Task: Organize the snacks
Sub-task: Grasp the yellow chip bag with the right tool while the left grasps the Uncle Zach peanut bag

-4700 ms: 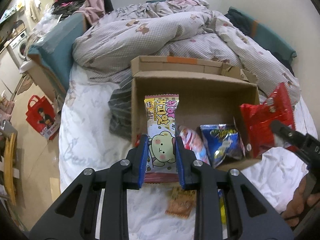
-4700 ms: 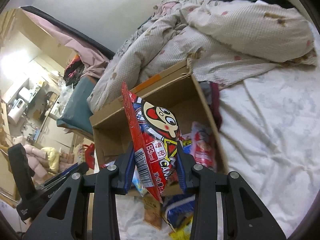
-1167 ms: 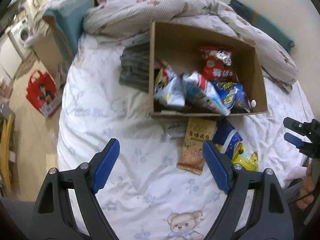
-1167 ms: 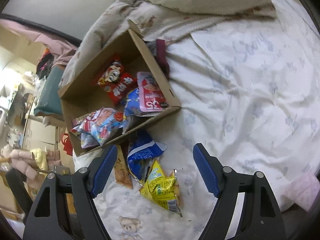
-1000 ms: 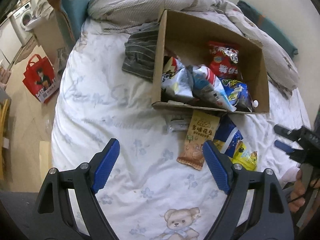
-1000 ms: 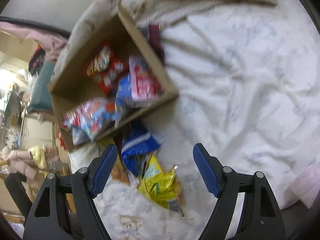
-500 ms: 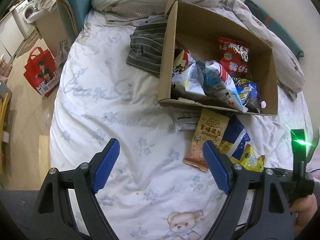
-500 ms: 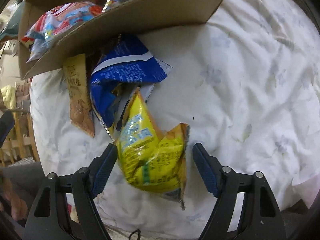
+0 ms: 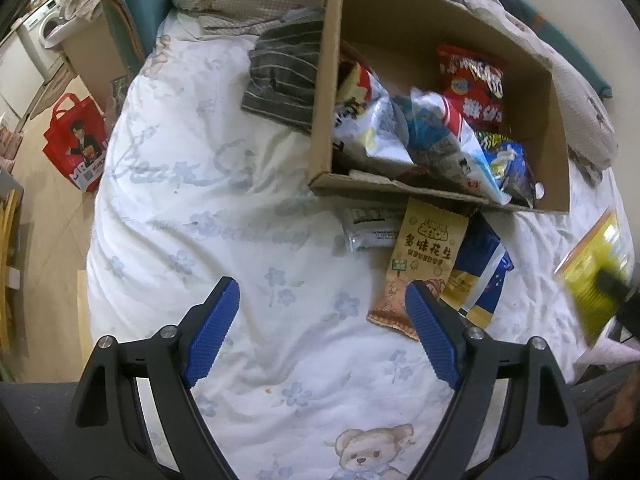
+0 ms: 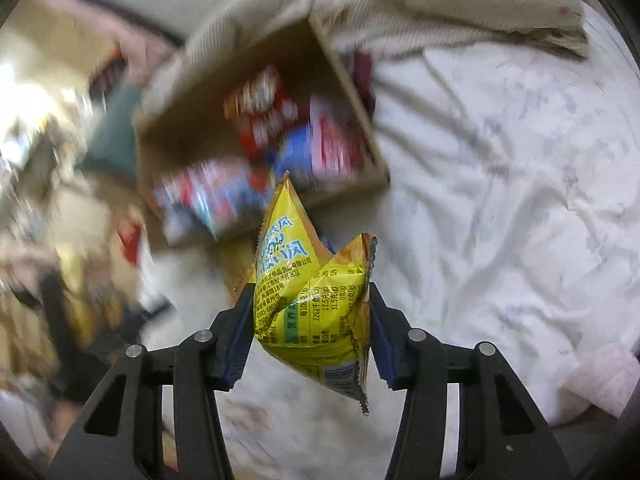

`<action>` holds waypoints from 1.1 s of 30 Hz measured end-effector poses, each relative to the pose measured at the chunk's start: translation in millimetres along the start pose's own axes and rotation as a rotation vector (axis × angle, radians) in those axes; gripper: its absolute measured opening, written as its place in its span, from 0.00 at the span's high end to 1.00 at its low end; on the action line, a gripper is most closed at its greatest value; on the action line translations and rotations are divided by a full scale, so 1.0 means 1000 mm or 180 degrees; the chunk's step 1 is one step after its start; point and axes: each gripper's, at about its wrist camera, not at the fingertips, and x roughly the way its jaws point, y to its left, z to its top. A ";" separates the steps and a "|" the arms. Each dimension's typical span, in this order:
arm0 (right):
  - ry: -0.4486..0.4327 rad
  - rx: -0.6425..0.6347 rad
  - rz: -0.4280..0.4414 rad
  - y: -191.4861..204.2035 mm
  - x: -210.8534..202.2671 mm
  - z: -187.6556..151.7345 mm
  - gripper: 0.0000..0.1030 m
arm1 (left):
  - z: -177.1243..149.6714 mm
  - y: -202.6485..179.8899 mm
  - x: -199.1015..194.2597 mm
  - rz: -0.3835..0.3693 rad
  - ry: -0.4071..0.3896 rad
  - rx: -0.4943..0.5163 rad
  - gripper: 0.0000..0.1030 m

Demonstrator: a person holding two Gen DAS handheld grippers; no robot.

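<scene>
Snacks were partly sorted: the right gripper [image 10: 312,332] pinched a yellow packet [image 10: 312,300] clear of the bedsheet [image 10: 500,200], its long axis running up from the jaws, pointed corner aimed toward the cardboard box [image 10: 352,92]. The left gripper [image 9: 324,328] hung spread wide and empty over the sheet. Several bags already lay inside the box; a peanut packet [image 9: 424,260], a blue bag [image 9: 480,276] and a white wrapper [image 9: 368,232] were left just outside its near wall.
</scene>
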 end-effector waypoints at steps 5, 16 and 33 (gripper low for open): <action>0.0151 0.0299 0.0039 -0.015 0.012 0.002 0.49 | -0.003 -0.014 0.019 -0.0136 0.0104 0.0161 0.20; 0.0206 0.0335 0.0086 -0.017 0.017 0.004 0.49 | -0.011 -0.067 0.069 -0.0276 0.0398 0.0834 0.25; 0.0226 0.0295 0.0058 -0.013 0.021 0.005 0.49 | -0.009 -0.058 0.071 -0.0304 0.0501 0.0690 0.66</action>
